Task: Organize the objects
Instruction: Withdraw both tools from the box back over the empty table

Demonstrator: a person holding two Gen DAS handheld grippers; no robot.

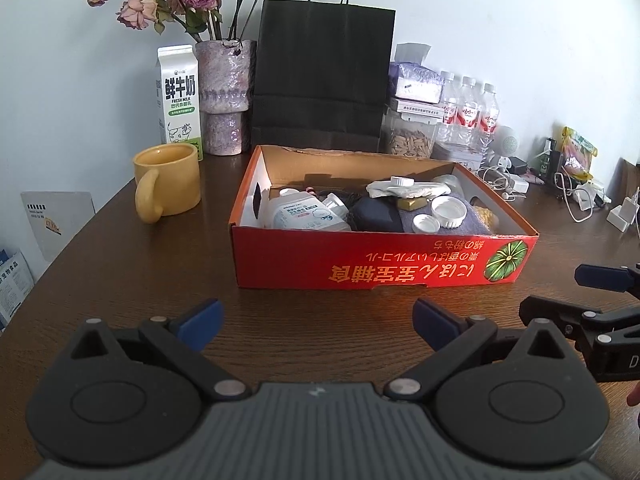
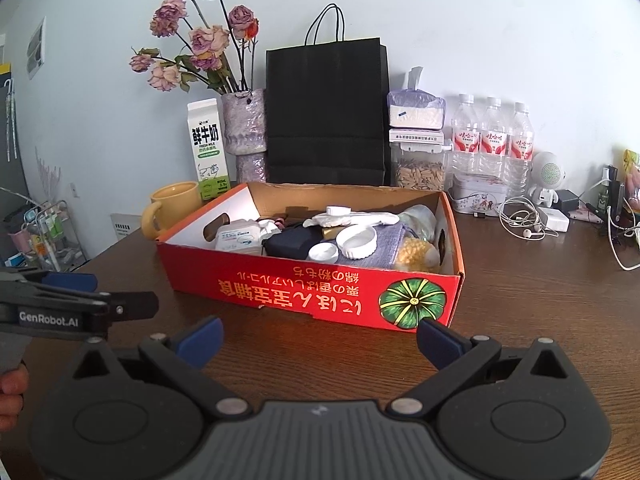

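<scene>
The red box (image 1: pixel 384 258) sat at 12 o'clock on the bench (image 1: pixel 120 264); both tongs, left (image 1: pixel 318 318) and right (image 2: pixel 320 336), stood wide and empty, so approach should be level and slow.

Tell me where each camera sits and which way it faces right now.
Left wrist: on the left hand-held gripper, jaws open, angled down at the red box; the right hand-held gripper shows at the right edge.
Right wrist: on the right hand-held gripper, facing the same box; the left one and fingers show at left.
Shared: box, yellow mug, black bag.

Soft even daylight, sharp focus, fisheye-bent edges
</scene>
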